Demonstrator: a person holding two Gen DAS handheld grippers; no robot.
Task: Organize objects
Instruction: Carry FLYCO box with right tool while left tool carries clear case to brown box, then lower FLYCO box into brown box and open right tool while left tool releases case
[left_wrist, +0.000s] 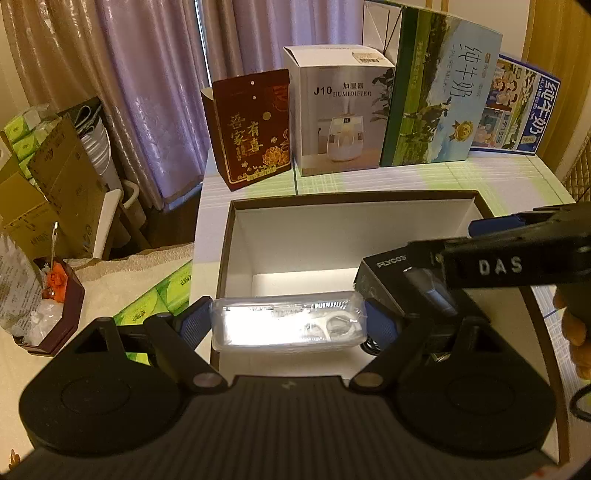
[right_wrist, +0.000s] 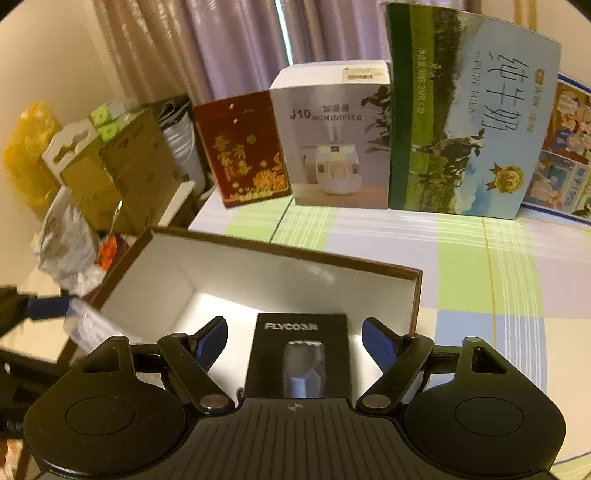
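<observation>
Setting: a lived-in home room, used partly for storage.
- Far side: full-length purple curtains (left_wrist: 147, 92) with a beige drape beside them.
- Worktop (right_wrist: 480, 266): covered with a pastel checked cloth in green, lilac and white.
- Far edge of worktop, in a row: red gift box with gold lettering (left_wrist: 253, 127), humidifier box (left_wrist: 340, 110), two pure-milk cartons (left_wrist: 439, 88).
- Left: stacked brown cardboard cartons (left_wrist: 62, 173), packs of green tissue (left_wrist: 18, 136), a yellow plastic bag (right_wrist: 29, 155).
- Near left: more green tissue packs (left_wrist: 162, 295) on a cream surface.
</observation>
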